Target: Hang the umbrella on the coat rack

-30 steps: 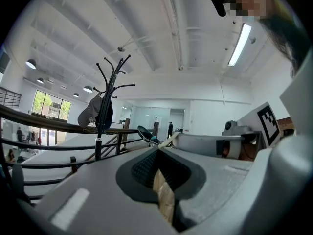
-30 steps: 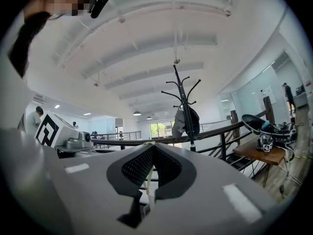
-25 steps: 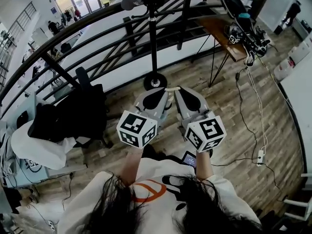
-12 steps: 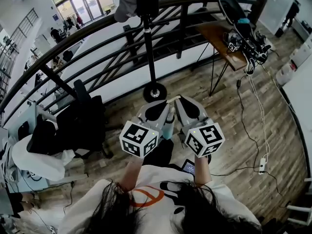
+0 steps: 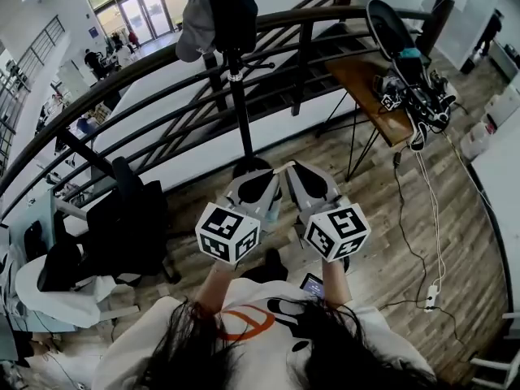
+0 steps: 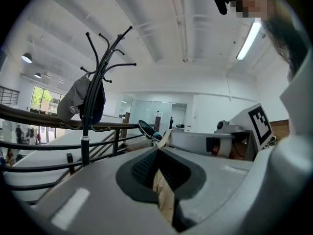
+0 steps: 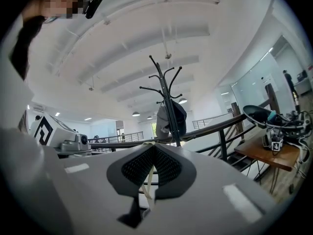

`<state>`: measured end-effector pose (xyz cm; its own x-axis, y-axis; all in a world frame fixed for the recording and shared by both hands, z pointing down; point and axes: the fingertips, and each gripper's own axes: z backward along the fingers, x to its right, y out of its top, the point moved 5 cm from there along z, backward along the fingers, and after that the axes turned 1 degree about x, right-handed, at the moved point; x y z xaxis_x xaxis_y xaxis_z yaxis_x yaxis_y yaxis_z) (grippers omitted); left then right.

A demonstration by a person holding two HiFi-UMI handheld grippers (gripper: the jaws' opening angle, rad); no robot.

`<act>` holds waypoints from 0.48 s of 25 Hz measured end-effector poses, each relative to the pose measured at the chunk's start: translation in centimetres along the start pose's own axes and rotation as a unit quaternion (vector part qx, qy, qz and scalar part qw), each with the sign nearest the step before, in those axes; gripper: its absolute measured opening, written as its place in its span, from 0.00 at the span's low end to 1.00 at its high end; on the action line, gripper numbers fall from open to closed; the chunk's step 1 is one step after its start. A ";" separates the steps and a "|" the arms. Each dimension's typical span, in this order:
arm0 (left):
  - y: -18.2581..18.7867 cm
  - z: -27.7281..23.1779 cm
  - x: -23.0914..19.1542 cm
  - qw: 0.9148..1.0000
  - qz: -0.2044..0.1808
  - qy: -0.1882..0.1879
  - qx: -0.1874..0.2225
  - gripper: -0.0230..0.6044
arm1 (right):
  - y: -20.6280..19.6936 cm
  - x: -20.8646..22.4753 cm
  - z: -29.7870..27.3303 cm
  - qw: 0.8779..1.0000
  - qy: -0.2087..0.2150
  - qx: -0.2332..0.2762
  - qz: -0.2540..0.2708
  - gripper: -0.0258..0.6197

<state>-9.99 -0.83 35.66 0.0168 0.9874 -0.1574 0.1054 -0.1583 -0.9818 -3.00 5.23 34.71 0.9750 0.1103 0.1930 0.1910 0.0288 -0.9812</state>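
**Operator:** What is established in the head view?

**Inspector:** The left gripper (image 5: 275,171) and the right gripper (image 5: 296,170) are held side by side. Their tips converge on a pale strap (image 5: 284,166), which is stretched crosswise between them. The umbrella itself is not seen; it is judged to hang from this strap, hidden beneath the grippers. The coat rack (image 5: 236,108) stands ahead of the tips and slightly to the left, by the railing (image 5: 122,75), with its pole upright. A grey cap (image 5: 193,29) and a dark bag (image 5: 234,15) are hung near its top.

**Operator:** And in the left gripper view?

**Inspector:** The jaws are clamped on a flat tan length of the strap. The rack is seen ahead, to the left and well above jaw level, and bare hooks are visible at its crown.

**Operator:** In the right gripper view?

**Inspector:** The jaws are closed on a thin pale run of the same strap. The rack is seen almost straight ahead.

**Operator:** On which relation does the coming move depend?

**Inspector:** The strap lies level and crosswise, while the free hooks lie forward and higher up. A lift and an advance are therefore judged necessary, and the left gripper is judged slightly nearer to the rack.
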 end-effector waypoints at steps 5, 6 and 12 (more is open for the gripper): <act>0.9 -3.5 -3.1 1.000 0.018 0.009 0.005 0.04 | 0.9 2.8 -3.5 1.000 0.009 -0.013 0.020 0.08; 1.0 -4.1 -3.6 1.000 0.019 0.010 0.007 0.04 | 1.0 3.3 -4.0 1.000 0.010 -0.015 0.023 0.08; 1.4 -7.0 -4.8 1.000 0.022 0.004 0.010 0.04 | 1.5 6.0 -5.7 0.999 0.005 -0.021 0.028 0.08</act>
<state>-2.94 -5.75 35.79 0.0284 0.9794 -0.2000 0.0851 -0.2017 -0.9757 3.79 0.23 34.39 0.9852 0.1016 0.1380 0.1405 -0.0183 -0.9899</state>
